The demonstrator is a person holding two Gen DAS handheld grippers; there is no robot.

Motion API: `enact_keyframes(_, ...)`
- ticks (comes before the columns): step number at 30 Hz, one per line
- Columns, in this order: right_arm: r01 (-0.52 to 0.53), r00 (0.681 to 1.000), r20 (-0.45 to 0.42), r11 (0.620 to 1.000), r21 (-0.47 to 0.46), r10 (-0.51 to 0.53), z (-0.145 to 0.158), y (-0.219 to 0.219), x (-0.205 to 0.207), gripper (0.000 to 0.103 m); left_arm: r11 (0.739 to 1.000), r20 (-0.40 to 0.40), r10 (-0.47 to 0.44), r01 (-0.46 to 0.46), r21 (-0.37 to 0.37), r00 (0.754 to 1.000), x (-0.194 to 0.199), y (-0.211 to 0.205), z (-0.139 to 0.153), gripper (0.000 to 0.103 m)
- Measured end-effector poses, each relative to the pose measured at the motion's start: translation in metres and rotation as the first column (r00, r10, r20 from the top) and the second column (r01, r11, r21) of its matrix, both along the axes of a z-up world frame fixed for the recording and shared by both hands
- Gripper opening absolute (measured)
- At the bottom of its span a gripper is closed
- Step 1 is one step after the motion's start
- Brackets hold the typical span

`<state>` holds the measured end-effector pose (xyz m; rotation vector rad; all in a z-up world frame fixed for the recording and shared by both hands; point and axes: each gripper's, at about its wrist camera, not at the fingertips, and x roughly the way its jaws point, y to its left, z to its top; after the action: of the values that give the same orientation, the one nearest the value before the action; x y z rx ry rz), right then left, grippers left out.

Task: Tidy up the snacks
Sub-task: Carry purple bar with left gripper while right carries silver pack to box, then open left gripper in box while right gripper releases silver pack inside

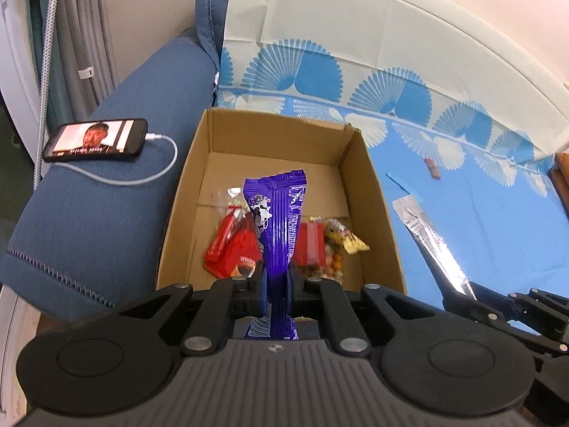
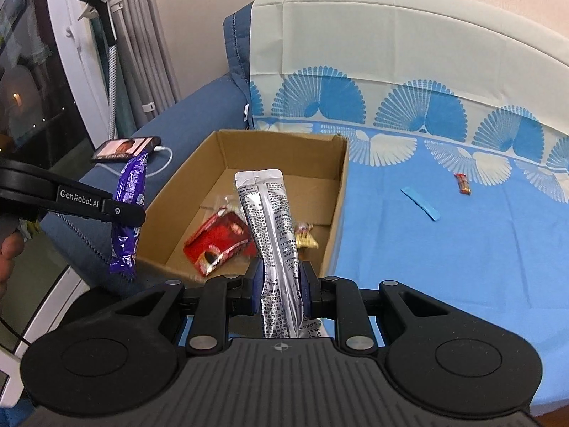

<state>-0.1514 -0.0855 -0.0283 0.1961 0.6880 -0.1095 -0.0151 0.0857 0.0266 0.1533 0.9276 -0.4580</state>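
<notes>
An open cardboard box stands on the blue cloth of a sofa, holding red packets, a yellow snack and other small packs. My left gripper is shut on a purple snack packet, held upright over the box's near end. My right gripper is shut on a silver sachet, held upright just before the box's near right corner.
A small red-brown candy and a blue strip lie on the cloth to the right of the box. A phone with a charging cable rests on the blue sofa arm at the left. A hand shows at the left edge of the right wrist view.
</notes>
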Motion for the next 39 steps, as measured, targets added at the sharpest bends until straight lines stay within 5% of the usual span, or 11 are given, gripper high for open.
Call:
enact_keyframes(21,0.017,0.998,-0.055,0.997,0.078,-0.013,-0.035,-0.017,0.098,0.024,0.999,-0.061,-0.001,0.003,0.036,0.998,0.083,-0.037,-0.043,0.01)
enact_keyframes(39,0.025,0.992,-0.126,0.995,0.097,-0.013,-0.069,-0.022,0.144,0.024,0.995,-0.114,0.021,-0.01,0.097,0.993,0.129,-0.049,-0.09,0.01)
